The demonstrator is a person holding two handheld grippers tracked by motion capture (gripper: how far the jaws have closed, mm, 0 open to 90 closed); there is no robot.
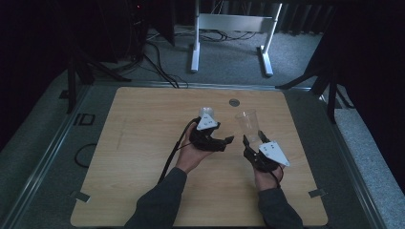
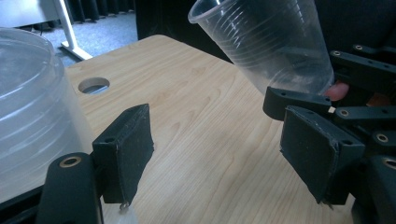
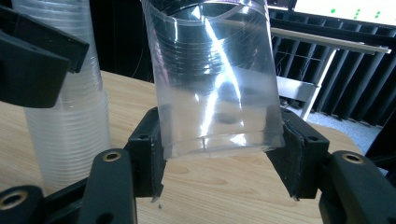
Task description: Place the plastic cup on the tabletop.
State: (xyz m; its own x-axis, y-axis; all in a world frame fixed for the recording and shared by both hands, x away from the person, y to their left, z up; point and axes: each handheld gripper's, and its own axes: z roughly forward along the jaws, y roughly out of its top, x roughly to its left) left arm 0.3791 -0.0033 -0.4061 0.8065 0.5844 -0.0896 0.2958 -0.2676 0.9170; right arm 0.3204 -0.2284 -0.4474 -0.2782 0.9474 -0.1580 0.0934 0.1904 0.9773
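The right gripper [image 1: 251,138] is held above the right-centre of the light wooden table [image 1: 143,157], its black jaws closed against the base of a single clear ribbed plastic cup [image 1: 247,125]. In the right gripper view the cup [image 3: 217,79] stands mouth-up with a slight tilt, both pads pressing its lower wall from either side, and the tabletop is visible beneath its base, so the cup is clear of the surface.

The left gripper [image 1: 228,140] sits just to the left of that cup, jaws pointed toward it. In the left gripper view its two pads [image 2: 128,149] stand partly apart with bare tabletop between them; nothing is held. The held cup [image 2: 266,44] appears beyond them, leaning, gripped at its foot by the other gripper.

A tall stack of clear ribbed plastic cups [image 1: 207,113] stands upright on the table directly behind the left gripper, close against its body. The stack [image 3: 70,107] shows beside the held cup in the right gripper view, near it but apart.

A small round grommet hole [image 1: 233,102] lies in the tabletop beyond both cups. A white metal desk frame [image 1: 229,33] stands on the grey carpet behind the table.
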